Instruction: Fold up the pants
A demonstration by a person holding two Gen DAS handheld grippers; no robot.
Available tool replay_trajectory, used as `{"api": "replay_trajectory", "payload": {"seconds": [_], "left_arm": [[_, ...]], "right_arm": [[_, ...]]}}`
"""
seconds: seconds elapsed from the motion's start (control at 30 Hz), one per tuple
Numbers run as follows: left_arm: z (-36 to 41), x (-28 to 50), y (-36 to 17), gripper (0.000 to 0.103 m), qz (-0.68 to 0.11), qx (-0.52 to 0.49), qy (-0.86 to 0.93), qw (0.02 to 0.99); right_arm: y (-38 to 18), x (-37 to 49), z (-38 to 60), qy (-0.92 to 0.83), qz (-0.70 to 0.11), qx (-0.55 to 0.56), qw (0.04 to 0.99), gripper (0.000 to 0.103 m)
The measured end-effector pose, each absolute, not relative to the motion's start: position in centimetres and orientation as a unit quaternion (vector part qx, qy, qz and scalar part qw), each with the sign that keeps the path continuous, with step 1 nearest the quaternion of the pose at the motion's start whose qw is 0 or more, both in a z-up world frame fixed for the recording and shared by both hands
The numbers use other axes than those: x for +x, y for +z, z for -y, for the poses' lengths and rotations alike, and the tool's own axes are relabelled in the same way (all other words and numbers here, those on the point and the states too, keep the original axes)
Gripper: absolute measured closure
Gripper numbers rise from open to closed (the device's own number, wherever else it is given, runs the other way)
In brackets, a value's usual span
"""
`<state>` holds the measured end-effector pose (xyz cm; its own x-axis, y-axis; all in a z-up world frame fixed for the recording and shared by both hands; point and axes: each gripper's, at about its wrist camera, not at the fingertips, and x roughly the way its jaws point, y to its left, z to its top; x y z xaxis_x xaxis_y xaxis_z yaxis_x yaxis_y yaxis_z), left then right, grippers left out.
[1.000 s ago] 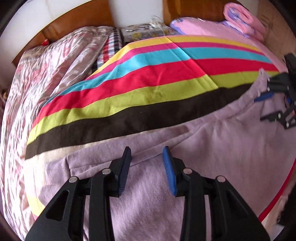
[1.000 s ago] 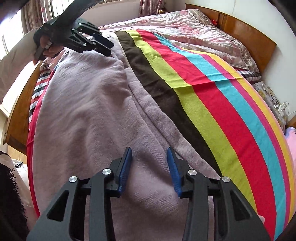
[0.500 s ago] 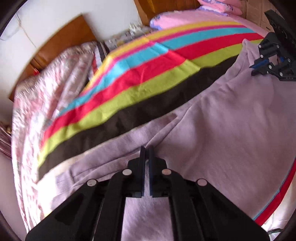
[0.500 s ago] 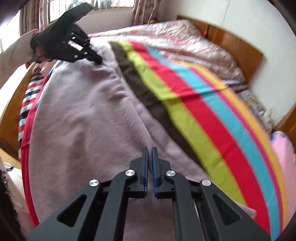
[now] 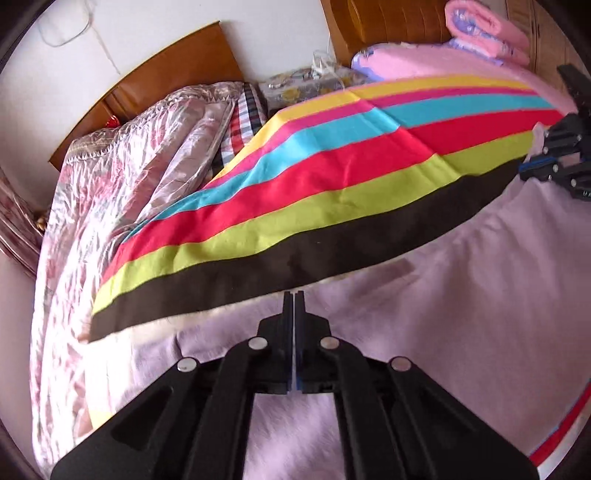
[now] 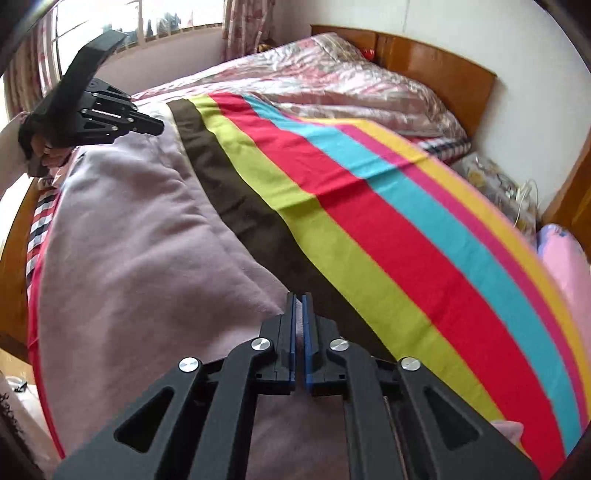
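Left tool, jaws pressed together, pinches the far edge of the lilac pants where the cloth meets the brown band of a striped blanket. Right tool grips the same edge further along: its jaws have just been opening to a thin slit, with the pants edge caught between the blue pads.

From the left tool's camera the right tool shows at the far right, its tip at a raised corner of the pants. From the right tool's camera the left tool shows at the far left, held by a hand, with the cloth drawn up to its tip.

The pants lie spread flat along the near side of the bed, between the two tools, over the blanket. The blanket's bands of green, red, blue, pink and yellow run beyond the pants' far edge. Past the blanket lies a shiny pink flowered quilt, heaped against a wooden headboard. Rolled pink bedding sits at the far right of the left tool's view.
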<state>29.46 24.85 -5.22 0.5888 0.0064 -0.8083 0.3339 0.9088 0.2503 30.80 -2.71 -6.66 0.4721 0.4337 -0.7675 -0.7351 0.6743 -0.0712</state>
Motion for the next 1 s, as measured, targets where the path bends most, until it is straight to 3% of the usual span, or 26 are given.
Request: {"api": "replay_trajectory", "payload": {"seconds": [0.03, 0.07, 0.1, 0.13, 0.17, 0.27, 0.4, 0.53, 0.6, 0.73, 0.87, 0.93, 0.97, 1.0], "left_arm": [[-25.4, 29.2, -4.7, 0.093, -0.44, 0.172, -0.094, 0.876], [-26.3, 28.9, -4.0, 0.069, -0.434, 0.145, -0.093, 0.884], [-27.0, 28.4, -3.3, 0.035, -0.422, 0.119, -0.088, 0.894], [-28.1, 27.5, -2.1, 0.023, -0.395, 0.088, -0.071, 0.911], [-29.4, 26.5, -1.1, 0.014, -0.368, 0.056, -0.051, 0.927], [-33.3, 23.3, 0.6, 0.012, -0.326, -0.052, 0.027, 0.943], [-38.3, 16.0, 0.2, 0.011, -0.272, -0.183, 0.132, 0.935], [-41.7, 12.1, -2.2, 0.013, -0.285, -0.239, 0.171, 0.912], [-42.7, 11.4, -3.4, 0.019, -0.298, -0.259, 0.171, 0.903], [-43.6, 11.1, -5.2, 0.028, -0.293, -0.308, 0.132, 0.895], [-43.0, 12.9, -6.9, 0.03, -0.309, -0.317, 0.13, 0.887], [-42.7, 13.5, -7.9, 0.041, -0.32, -0.323, 0.139, 0.88], [-42.6, 13.8, -8.3, 0.053, -0.322, -0.332, 0.137, 0.876], [-42.6, 13.9, -8.8, 0.073, -0.323, -0.335, 0.136, 0.875]], "right_arm": [[-6.1, 30.8, 2.7, 0.356, -0.371, -0.195, 0.835, 0.082], [-5.5, 30.9, 2.6, 0.363, -0.366, -0.184, 0.837, 0.054], [-4.8, 31.0, 2.3, 0.374, -0.36, -0.163, 0.839, 0.027], [-4.2, 31.1, 1.8, 0.386, -0.353, -0.146, 0.839, 0.023], [-3.8, 31.2, 1.0, 0.399, -0.346, -0.139, 0.838, 0.026], [-3.2, 31.5, -4.4, 0.444, -0.332, -0.159, 0.816, 0.043], [-3.6, 32.5, -12.6, 0.518, -0.339, -0.176, 0.765, 0.05], [-4.4, 33.6, -18.7, 0.556, -0.352, -0.186, 0.73, 0.057], [-5.1, 34.1, -20.9, 0.56, -0.36, -0.199, 0.719, 0.059], [-6.7, 34.6, -21.9, 0.552, -0.379, -0.209, 0.713, 0.066], [-7.4, 34.5, -21.0, 0.549, -0.382, -0.2, 0.716, 0.07], [-7.3, 34.3, -20.9, 0.544, -0.375, -0.209, 0.721, 0.085], [-7.3, 34.0, -20.9, 0.542, -0.369, -0.213, 0.724, 0.091], [-7.1, 33.7, -20.7, 0.54, -0.36, -0.218, 0.729, 0.092]]}}
